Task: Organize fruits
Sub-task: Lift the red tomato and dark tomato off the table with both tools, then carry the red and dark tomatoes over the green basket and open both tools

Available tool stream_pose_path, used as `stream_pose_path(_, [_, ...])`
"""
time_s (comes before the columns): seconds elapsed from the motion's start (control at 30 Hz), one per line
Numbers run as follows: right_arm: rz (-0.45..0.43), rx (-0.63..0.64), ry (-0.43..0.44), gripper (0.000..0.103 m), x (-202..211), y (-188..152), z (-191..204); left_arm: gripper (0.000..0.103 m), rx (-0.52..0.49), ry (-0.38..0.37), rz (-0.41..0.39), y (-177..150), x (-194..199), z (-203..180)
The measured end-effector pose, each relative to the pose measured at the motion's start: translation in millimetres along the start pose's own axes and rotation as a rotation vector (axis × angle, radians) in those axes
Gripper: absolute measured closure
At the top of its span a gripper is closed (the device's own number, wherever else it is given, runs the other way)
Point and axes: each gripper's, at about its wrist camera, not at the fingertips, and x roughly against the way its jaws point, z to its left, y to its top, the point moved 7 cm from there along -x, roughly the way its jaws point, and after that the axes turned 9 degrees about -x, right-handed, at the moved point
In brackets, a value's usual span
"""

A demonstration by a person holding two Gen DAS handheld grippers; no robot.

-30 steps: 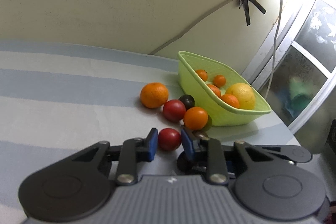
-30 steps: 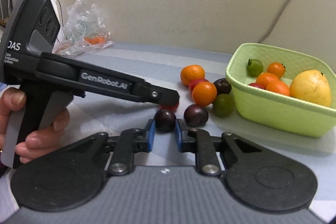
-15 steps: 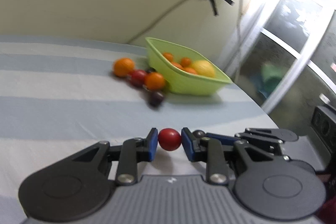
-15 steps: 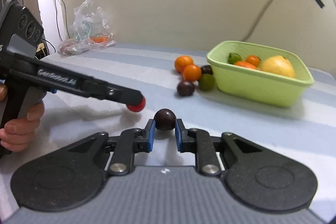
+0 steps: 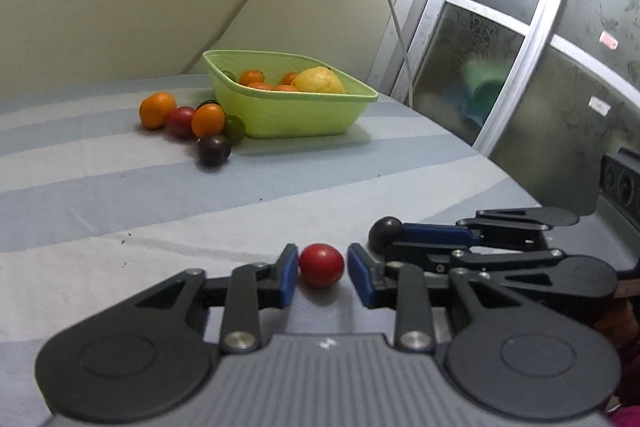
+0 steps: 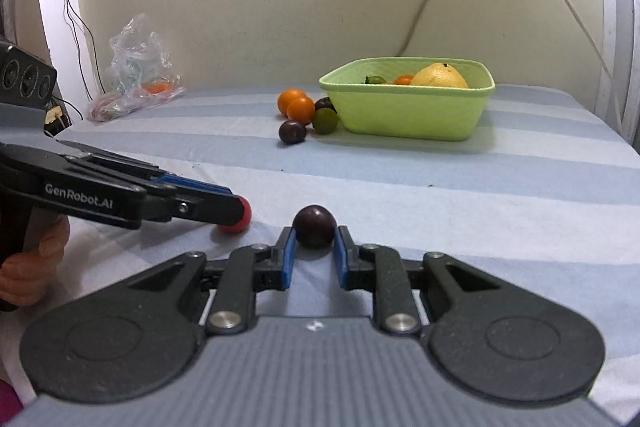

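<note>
Where cloth [image 6: 440, 179] lies bare, loose fruit [image 6: 304, 113] flanks basket [image 6: 408, 115].

Your left wrist view blows out at the top where daylight glares beside the window [image 5: 500, 39]; fisheye bending curves the window frame. Soft shadows sit under the green basket [image 6: 408, 115], and distant fruit looks slightly blurred.
</note>
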Motion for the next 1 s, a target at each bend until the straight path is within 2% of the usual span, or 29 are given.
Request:
stream_pose_path(0.13, [-0.004, 0.001, 0.008, 0.077, 2, 0, 0, 0.064, -0.015, 0.021, -0.012, 0, 8, -2])
stream_pose_path(0.4, [-0.003, 0.016, 0.006, 0.075, 2, 2, -1, 0.064, -0.018, 0.027, -0.014, -1, 12, -1])
stream_pose_path(0.5, [-0.008, 0.021, 0.007, 0.063, 1, 4, -1, 0.066, -0.023, 0.026, -0.001, -3, 7, -5])
stream_pose_path(0.53, [-0.01, 0.025, 0.007, 0.062, 1, 5, 0, 0.065, -0.025, 0.026, 0.003, -4, 6, -5])
stream_pose_path(0.63, [-0.004, 0.033, 0.015, 0.062, -2, 6, 0, 0.069, -0.026, 0.045, 0.006, -5, 2, -2])
stream_pose_path(0.67, [0.002, 0.035, 0.02, 0.062, -4, 6, 0, 0.075, -0.015, 0.049, 0.006, -4, 1, 1])
stream_pose_path(0.7, [0.012, 0.04, 0.025, 0.063, -6, 5, 0, 0.077, -0.004, 0.045, 0.007, -4, 2, 3])
stream_pose_path(0.77, [0.015, 0.049, 0.028, 0.075, -7, 5, 1, 0.077, 0.035, 0.016, 0.009, -3, 2, 9])
stream_pose_path(0.87, [0.001, 0.057, 0.03, 0.076, -8, 9, 0, 0.077, 0.067, -0.01, 0.01, 6, -2, 16])
stream_pose_path(1.0, [-0.052, 0.056, 0.016, 0.076, -7, 24, -7, 0.077, 0.095, -0.032, -0.036, 34, -4, 24])
